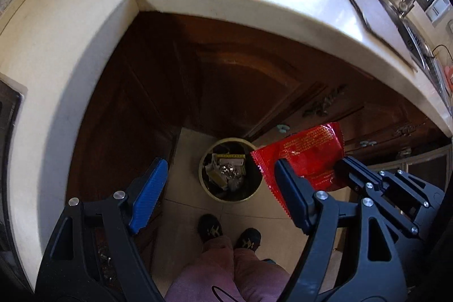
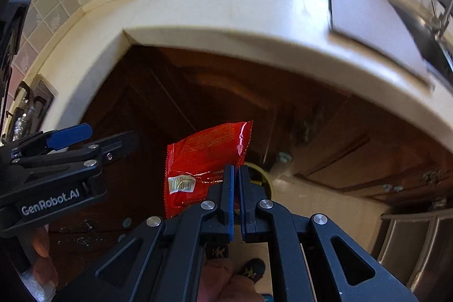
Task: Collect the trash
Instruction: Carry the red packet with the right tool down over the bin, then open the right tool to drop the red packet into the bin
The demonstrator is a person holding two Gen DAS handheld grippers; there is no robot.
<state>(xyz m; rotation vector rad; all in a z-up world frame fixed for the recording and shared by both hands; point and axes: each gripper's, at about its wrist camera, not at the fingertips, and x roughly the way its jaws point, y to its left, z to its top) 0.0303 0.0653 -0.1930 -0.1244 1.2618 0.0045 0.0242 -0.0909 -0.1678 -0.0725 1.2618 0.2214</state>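
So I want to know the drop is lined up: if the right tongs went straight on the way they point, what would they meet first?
Probably the trash bin on the floor: its rim shows just past the right tongs, which pinch the red wrapper. Nothing else seems to lie between, though depth is hard to judge.

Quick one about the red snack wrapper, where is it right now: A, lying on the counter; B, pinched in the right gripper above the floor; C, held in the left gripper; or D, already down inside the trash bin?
B: the right gripper is shut on the red wrapper, which hangs beside the trash bin, while the left gripper is open and empty.
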